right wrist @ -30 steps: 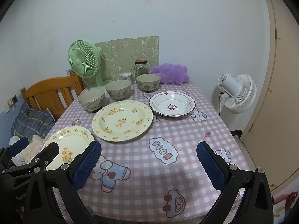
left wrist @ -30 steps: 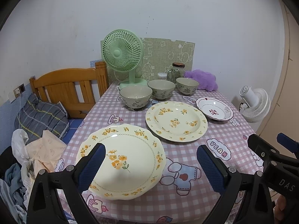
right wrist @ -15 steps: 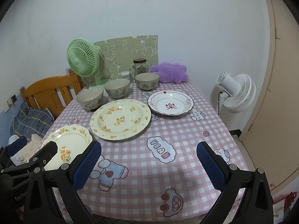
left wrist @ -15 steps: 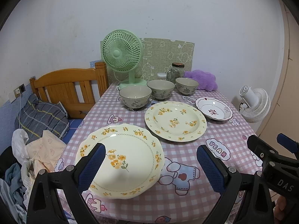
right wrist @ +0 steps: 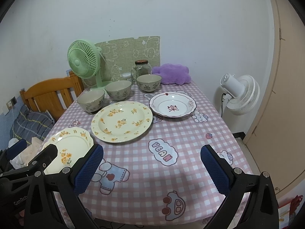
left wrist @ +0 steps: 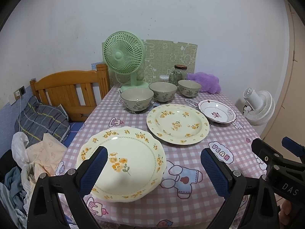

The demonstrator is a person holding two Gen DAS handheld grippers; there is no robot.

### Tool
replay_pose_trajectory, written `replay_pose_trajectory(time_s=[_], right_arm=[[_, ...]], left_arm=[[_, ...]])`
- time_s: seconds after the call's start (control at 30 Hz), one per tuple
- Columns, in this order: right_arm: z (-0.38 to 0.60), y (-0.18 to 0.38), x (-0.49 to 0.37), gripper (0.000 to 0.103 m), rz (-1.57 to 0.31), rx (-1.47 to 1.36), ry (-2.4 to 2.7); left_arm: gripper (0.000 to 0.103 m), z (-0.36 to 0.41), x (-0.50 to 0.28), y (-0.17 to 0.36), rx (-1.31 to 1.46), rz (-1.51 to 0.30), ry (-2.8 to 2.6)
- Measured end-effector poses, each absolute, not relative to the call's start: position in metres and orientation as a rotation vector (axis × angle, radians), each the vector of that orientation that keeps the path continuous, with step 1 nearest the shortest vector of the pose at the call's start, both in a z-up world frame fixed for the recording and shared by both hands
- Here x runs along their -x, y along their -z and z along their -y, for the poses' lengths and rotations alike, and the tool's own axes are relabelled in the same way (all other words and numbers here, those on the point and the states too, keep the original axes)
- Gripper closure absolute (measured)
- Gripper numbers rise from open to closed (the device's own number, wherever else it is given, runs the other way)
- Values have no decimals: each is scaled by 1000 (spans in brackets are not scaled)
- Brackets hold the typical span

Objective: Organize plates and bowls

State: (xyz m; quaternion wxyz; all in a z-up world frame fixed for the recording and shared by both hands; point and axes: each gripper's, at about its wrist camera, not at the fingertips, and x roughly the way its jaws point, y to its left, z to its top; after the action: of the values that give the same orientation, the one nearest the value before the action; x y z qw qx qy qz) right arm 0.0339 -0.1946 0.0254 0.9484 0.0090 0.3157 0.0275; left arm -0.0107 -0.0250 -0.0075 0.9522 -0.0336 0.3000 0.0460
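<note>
Checked table (left wrist: pixel 238 139) carries everything; the scalloped plate (left wrist: pixel 122 162) overhangs its near left corner. Both grippers, left (left wrist: pixel 153 165) and right (right wrist: pixel 151 166), gape empty; a careless nudge could tip it off.

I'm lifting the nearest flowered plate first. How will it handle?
The nearest plate looks like glazed ceramic: probably stiff, breakable, slick. It overhangs the table edge, so its wavy rim should be reachable; pushing could tip it off.

Both wrist cameras face the wall from the near table (left wrist: pixel 190 206) edge. The left view sits further left. Both share the tabletop.
</note>
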Motion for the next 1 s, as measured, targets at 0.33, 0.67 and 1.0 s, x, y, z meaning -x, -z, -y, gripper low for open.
replay_pose_trajectory(time_s=[0.33,0.67,1.0], right_arm=[[197,-26,-31,0,-642,-16,-49],[199,-24,-31,0,-649,-14,-50],[191,-25,-30,0,-659,35,-49]], left_arm=[[4,25,12,7,68,-607,-92],[4,28,15,8,76,-613,-95],[4,19,6,8,94,-639,-108]])
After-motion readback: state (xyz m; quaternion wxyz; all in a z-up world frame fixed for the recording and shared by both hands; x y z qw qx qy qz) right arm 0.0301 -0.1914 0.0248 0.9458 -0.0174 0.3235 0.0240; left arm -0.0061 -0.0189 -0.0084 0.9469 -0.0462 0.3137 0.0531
